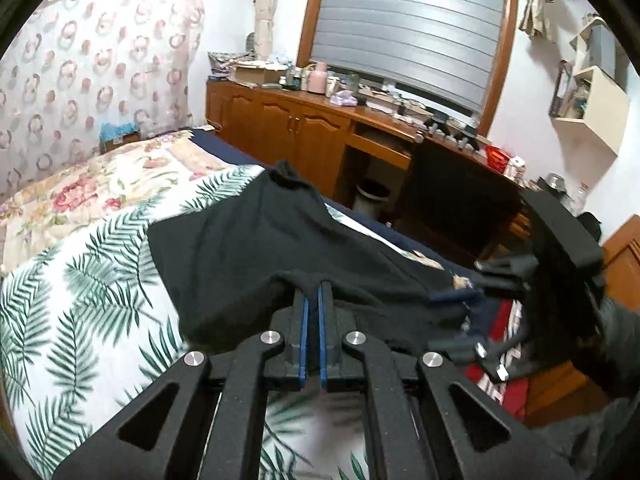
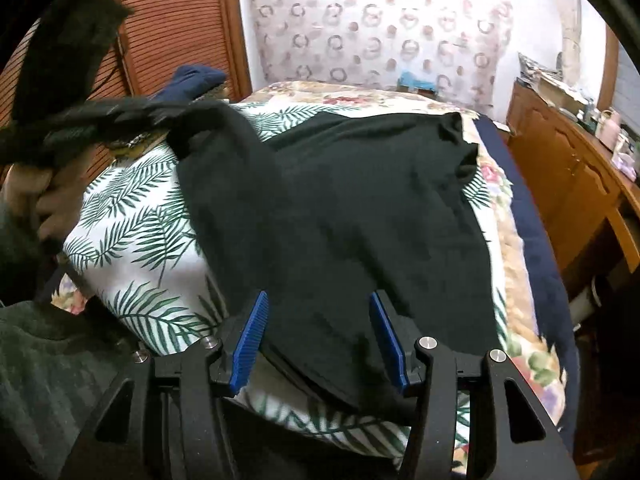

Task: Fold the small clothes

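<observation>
A black garment [image 2: 360, 208] lies spread on a bed with a palm-leaf cover [image 2: 136, 232]. In the left wrist view my left gripper [image 1: 313, 286] is shut on the near edge of the black garment [image 1: 256, 240] and lifts it a little off the cover. My right gripper [image 2: 318, 300] is open, its blue pads [image 2: 252, 336] on either side of the garment's near edge, holding nothing. It also shows at the right of the left wrist view [image 1: 500, 276]. The left gripper appears at the upper left of the right wrist view [image 2: 188, 120], pinching the cloth.
A floral quilt [image 1: 92, 184] covers the far part of the bed. A wooden sideboard [image 1: 288, 128] with clutter stands beyond the bed under a shuttered window. A waste bin [image 1: 372, 196] sits under the desk. A patterned curtain [image 2: 376, 28] hangs behind the bed. Red cloth [image 1: 508, 364] lies at the right.
</observation>
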The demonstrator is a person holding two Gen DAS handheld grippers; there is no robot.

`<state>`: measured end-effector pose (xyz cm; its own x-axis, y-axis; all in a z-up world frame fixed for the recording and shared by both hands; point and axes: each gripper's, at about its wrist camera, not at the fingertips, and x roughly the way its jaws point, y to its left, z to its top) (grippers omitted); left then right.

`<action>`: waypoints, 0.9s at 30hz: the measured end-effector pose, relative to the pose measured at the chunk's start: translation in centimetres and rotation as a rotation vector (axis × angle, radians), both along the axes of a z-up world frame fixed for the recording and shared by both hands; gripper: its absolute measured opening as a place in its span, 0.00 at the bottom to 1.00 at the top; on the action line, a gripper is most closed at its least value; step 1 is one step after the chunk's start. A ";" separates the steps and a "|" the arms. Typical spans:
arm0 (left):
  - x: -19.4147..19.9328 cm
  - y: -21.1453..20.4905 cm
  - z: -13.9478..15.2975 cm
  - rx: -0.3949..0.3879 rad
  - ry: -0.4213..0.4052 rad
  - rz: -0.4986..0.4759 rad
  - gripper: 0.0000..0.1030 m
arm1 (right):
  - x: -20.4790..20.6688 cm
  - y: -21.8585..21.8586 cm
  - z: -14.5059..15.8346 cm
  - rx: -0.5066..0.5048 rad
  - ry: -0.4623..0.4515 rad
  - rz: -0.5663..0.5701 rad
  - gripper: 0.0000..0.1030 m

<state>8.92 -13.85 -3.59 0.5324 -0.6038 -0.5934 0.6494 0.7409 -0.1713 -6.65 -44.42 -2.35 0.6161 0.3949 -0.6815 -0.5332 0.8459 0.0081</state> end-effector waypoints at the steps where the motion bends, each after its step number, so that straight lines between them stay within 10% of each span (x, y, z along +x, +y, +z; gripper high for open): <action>1: 0.4 -0.1 -0.1 0.010 -0.006 0.006 0.04 | 0.0 -0.1 0.0 0.005 0.001 0.005 0.53; 25: 4.6 0.3 -2.4 0.021 0.039 0.094 0.04 | 2.5 -0.2 -3.5 -0.173 0.003 -0.059 0.53; 27: 4.4 0.5 -2.2 0.018 0.035 0.095 0.04 | 2.7 -0.1 -3.7 -0.170 0.001 -0.045 0.36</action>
